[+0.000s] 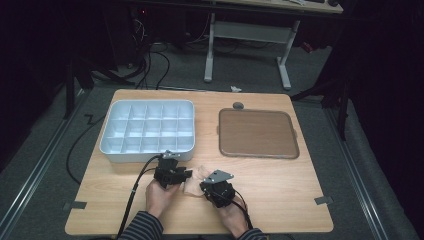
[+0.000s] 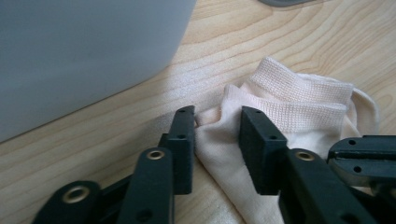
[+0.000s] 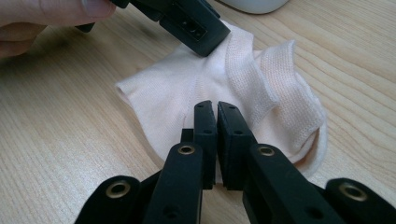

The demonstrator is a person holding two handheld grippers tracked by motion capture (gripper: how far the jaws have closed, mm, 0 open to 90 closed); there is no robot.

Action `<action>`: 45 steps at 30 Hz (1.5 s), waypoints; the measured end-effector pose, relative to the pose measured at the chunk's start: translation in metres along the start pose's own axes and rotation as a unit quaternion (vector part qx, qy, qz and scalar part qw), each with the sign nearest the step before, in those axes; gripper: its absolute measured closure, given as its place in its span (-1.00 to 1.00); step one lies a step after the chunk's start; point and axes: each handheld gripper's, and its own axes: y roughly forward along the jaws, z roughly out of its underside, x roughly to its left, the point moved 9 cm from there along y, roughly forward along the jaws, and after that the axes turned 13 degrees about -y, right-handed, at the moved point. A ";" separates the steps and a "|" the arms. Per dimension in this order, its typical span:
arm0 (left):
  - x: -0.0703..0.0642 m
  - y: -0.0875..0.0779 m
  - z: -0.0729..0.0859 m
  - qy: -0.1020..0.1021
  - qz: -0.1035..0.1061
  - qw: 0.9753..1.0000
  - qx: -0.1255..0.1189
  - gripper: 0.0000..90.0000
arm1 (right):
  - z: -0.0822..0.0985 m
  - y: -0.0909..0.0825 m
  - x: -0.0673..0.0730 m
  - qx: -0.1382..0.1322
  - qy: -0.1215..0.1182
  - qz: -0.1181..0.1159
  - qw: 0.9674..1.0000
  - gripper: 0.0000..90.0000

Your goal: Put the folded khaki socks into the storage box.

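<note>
- A small pale pink knitted sock with a ribbed cuff lies crumpled on the light wooden table, just in front of the white plastic compartment tray and between the two grippers.
- In the high view the sock is a pale patch, half covered by the black tools. The left gripper sits just in front of the compartment tray's near wall, and the right gripper is farther from that tray, on the sock's other side.
- The left gripper view adds detail: the compartment tray's wall rises close at the upper left, and the sock lies just beside it with its folded ribbed cuff uppermost.
- The left gripper has its jaws part way apart, astride an edge of the sock; cloth lies between them and against both pads, but no firm pinch can be made out, so the claw reads as released.
- The right gripper view shows the sock from the far side of the compartment tray, spread flatter, with the left gripper's jaw resting on its upper edge and a hand behind it.
- The right gripper is clenched on the sock, its jaws almost together on a thin fold of cloth.
- A brown square mat lies to the right of the compartment tray, apart from it.
</note>
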 end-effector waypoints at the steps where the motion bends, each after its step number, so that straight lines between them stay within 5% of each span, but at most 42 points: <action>1: 0.001 0.000 0.000 -0.002 0.002 1.000 0.001 0.53 | 0.000 0.000 0.000 -0.002 0.000 -0.001 1.000 0.92; 10: 0.003 -0.003 0.002 -0.027 0.029 0.999 0.001 0.85 | 0.003 -0.001 0.000 -0.005 0.007 -0.007 1.000 0.93; 26: -0.008 -0.029 0.001 -0.017 0.085 0.996 -0.015 0.91 | 0.003 -0.004 0.008 -0.008 0.008 -0.017 1.000 0.93; 32: -0.009 -0.035 0.001 -0.013 0.086 0.996 -0.015 0.91 | -0.001 -0.008 0.011 -0.010 0.008 -0.031 0.999 0.93; 41: -0.009 -0.039 0.002 -0.011 0.090 0.996 -0.013 0.91 | -0.022 -0.011 -0.004 -0.026 0.023 -0.007 0.999 0.99; 45: -0.009 -0.039 0.003 -0.009 0.089 0.996 -0.010 0.91 | -0.023 -0.001 -0.005 -0.010 0.026 -0.006 1.000 1.00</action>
